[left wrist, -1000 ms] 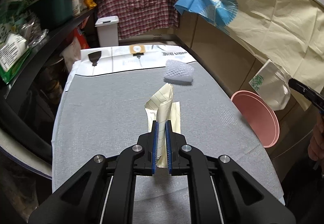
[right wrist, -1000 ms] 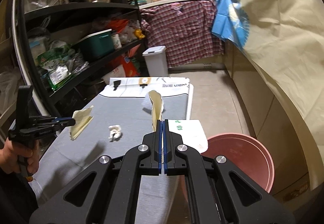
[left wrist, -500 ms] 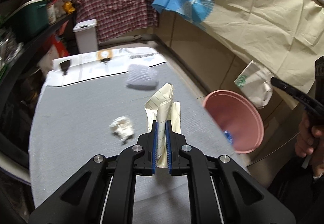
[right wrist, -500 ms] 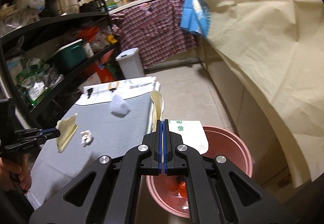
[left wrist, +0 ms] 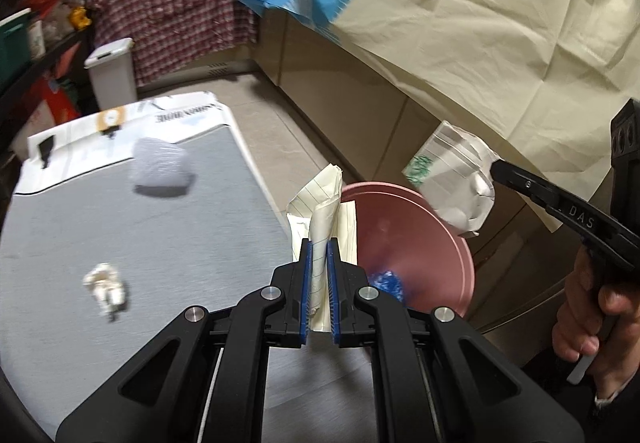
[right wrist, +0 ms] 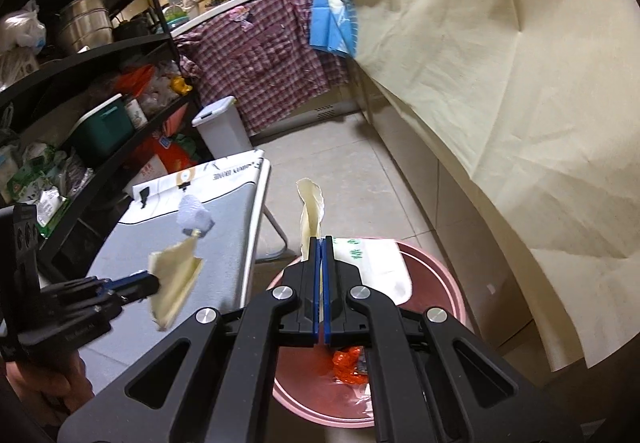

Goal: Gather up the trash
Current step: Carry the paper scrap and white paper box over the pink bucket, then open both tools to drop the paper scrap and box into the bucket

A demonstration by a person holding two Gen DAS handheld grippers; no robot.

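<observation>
My left gripper is shut on a folded sheet of lined paper, held at the grey table's right edge beside the pink basin. My right gripper is shut on a clear plastic bag with green print, which hangs over the pink basin. From the left wrist view the bag dangles from the right gripper above the basin's far side. In the right wrist view the left gripper holds the paper. A crumpled tissue and a white foam net lie on the table.
Orange wrapper scraps and a blue scrap lie inside the basin. A white lidded bin stands on the floor beyond the table. Black shelves with stored goods line the left; cream cloth covers the cabinets on the right.
Both grippers have swung right, away from the table. The left one with its paper now reaches the table's edge by the basin; the right one with the bag now hangs over it.
</observation>
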